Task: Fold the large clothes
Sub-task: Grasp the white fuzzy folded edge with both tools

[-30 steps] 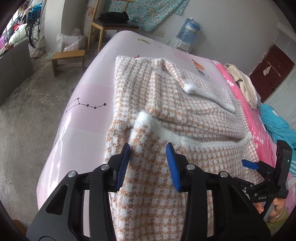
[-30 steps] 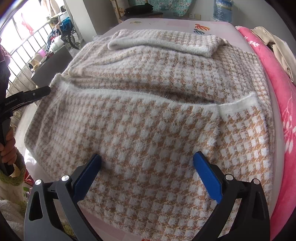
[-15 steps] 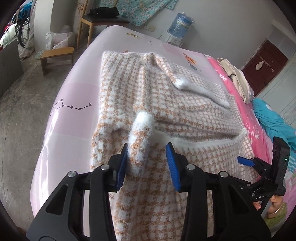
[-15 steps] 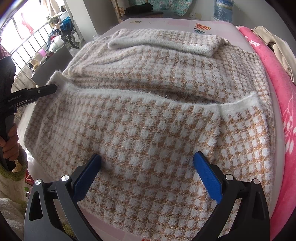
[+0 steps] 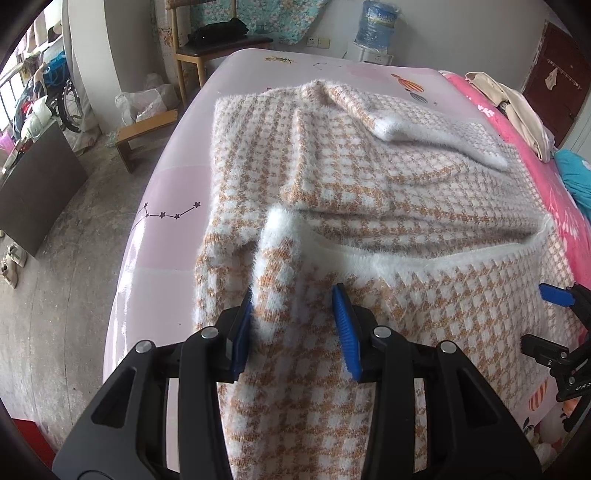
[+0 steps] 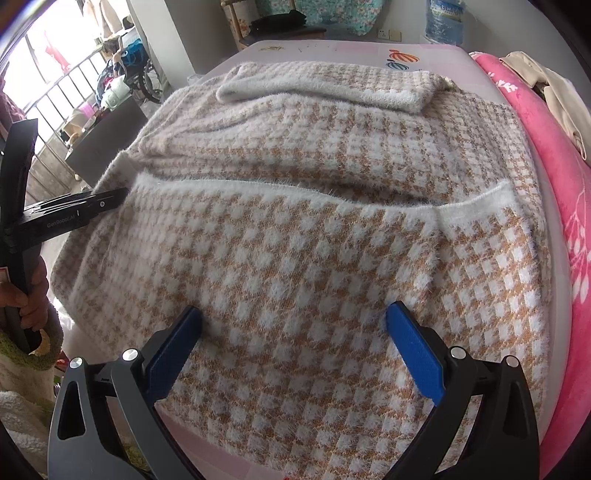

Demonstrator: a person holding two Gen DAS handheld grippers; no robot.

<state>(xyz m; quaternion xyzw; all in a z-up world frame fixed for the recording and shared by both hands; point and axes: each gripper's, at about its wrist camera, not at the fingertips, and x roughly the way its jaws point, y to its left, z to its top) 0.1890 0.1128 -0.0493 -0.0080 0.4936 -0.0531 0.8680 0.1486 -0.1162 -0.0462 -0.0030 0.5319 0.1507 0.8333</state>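
A large fluffy orange-and-white houndstooth sweater (image 5: 369,177) (image 6: 314,240) lies spread on the pink bed (image 5: 166,229). One white-cuffed sleeve (image 6: 325,88) is folded across its far end. My left gripper (image 5: 293,314) is shut on a bunched ridge of the sweater's white-trimmed left corner, which stands up between the blue pads. In the right wrist view the left gripper (image 6: 110,197) meets that corner from the left edge. My right gripper (image 6: 295,332) stands wide open over the sweater's near hem with only flat fabric under it. The right gripper (image 5: 546,317) also shows at the left wrist view's right edge.
A pink blanket (image 6: 554,184) with beige clothing (image 5: 517,107) on it runs along the bed's right side. Beyond the bed stand a wooden chair (image 5: 207,48) and a water bottle (image 5: 376,26). A low stool (image 5: 144,129) and a dark panel (image 5: 37,184) sit on the concrete floor at left.
My left gripper has moved inward over the bed with the white-trimmed corner, and the fabric now stands in a taller ridge. The right gripper has stayed where it was.
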